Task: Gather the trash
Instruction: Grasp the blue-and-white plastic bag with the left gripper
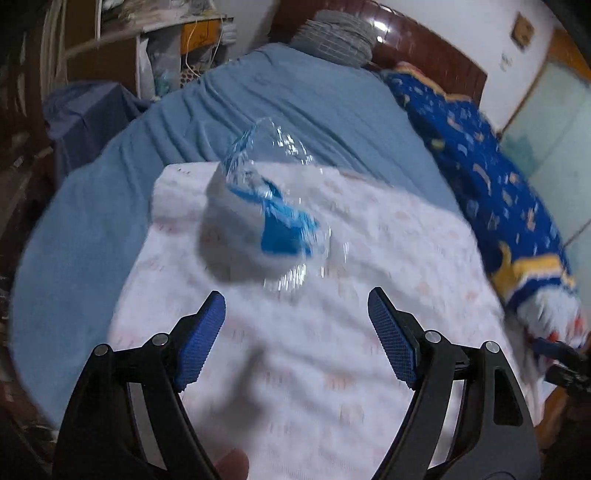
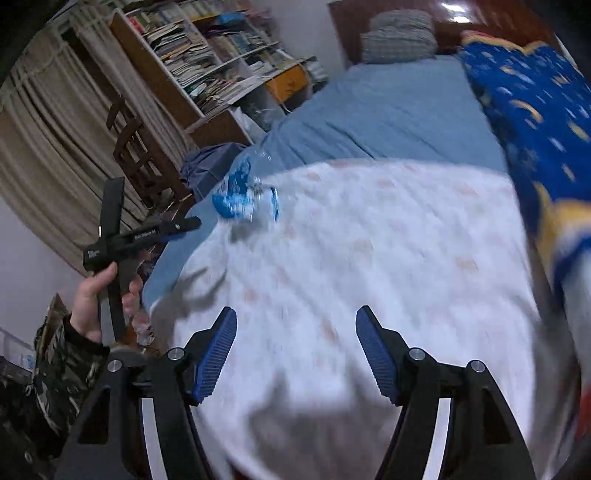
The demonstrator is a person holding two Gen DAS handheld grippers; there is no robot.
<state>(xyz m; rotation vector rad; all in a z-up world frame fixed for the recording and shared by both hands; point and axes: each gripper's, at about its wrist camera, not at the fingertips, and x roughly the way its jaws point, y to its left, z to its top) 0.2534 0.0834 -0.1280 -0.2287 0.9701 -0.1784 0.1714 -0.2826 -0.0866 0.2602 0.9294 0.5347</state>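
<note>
So, bed (image 2: 388,107) takes most of the scene, white patterned sheet (image 2: 369,258) over its near half, blue quilt (image 2: 524,110) bunched along the right edge. Crushed plastic bottle (image 1: 258,206) with a blue label sits near the sheet's far left corner, close to the bed edge, not collected. Left gripper (image 1: 295,332) and right gripper (image 2: 295,350) both gape wide, empty. Clear sheet ahead; bookshelf (image 2: 207,62) and chair (image 2: 136,147) crowd the left.

We see a bed (image 2: 388,107) with a dark wooden headboard (image 2: 476,18) against a white wall (image 2: 306,26). Left of the bed stand a crowded bookshelf (image 2: 207,62), a wooden chair (image 2: 136,147) and beige curtains (image 2: 48,147).
</note>
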